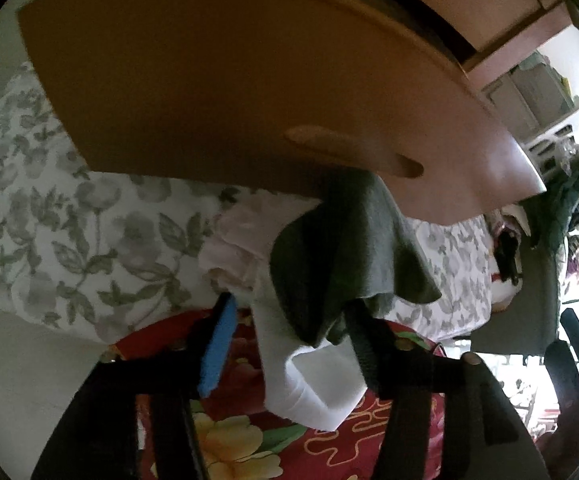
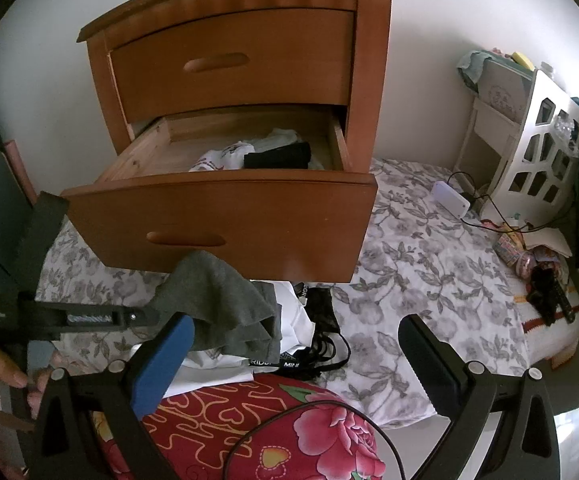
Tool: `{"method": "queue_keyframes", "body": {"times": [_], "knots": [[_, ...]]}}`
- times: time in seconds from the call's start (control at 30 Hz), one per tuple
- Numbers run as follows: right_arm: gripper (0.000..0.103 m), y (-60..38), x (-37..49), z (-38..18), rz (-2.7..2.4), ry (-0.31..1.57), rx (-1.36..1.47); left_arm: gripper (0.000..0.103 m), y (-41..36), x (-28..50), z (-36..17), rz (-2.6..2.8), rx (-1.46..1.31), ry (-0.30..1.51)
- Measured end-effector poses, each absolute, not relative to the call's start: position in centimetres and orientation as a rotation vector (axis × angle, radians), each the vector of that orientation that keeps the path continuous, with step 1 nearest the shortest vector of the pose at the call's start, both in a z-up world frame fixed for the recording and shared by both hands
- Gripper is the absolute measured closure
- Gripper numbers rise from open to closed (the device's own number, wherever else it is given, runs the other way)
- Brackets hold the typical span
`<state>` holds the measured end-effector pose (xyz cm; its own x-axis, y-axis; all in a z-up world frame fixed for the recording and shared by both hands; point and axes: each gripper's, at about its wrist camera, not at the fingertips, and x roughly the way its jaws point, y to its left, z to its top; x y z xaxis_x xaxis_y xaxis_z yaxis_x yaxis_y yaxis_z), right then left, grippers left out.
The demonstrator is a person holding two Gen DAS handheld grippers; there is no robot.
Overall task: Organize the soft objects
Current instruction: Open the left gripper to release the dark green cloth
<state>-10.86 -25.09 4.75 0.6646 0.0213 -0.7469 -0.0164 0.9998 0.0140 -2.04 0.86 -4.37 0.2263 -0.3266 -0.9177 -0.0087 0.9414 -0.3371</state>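
In the left wrist view my left gripper (image 1: 289,310) stands open just below the drawer front (image 1: 217,80). A dark grey cloth (image 1: 341,248) drapes over its black right finger (image 1: 365,344). A white cloth (image 1: 313,384) hangs between the fingers, clear of the blue pad (image 1: 219,344). The right wrist view shows the grey cloth (image 2: 217,304) hanging off the left gripper (image 2: 145,312) in front of the open lower drawer (image 2: 225,216). Folded white and black items (image 2: 277,156) lie inside the drawer. My right gripper (image 2: 295,326) is open and empty above a pile of white garments (image 2: 293,320).
The wooden nightstand (image 2: 233,72) stands against the wall on the grey floral sheet (image 2: 429,272). A black strappy garment (image 2: 325,336) lies by the pile, a red floral blanket (image 2: 309,420) in front. A white shelf unit (image 2: 537,152), cables and clutter sit right. A hand (image 2: 1,380) holds the left gripper.
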Motion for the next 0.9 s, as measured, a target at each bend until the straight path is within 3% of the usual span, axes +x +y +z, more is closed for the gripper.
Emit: {"method": "queue_keyframes", "body": {"times": [0.27, 0.47, 0.9], "knots": [[0.0, -25.2, -10.8, 4.7, 0.023, 0.847, 0.004, 0.034, 1.6, -2.0, -3.0, -0.194, -0.283, 1.304], [0.0, -25.2, -10.8, 4.6, 0.022, 0.848, 0.004, 0.019, 1.3, -2.1, -2.6, -0.205, -0.256, 1.281], [0.0, -25.3, -10.2, 4.1, 0.023, 0.862, 0.006, 0.018, 1.3, -2.1, 0.0, -0.241, -0.229, 1.218]]}}
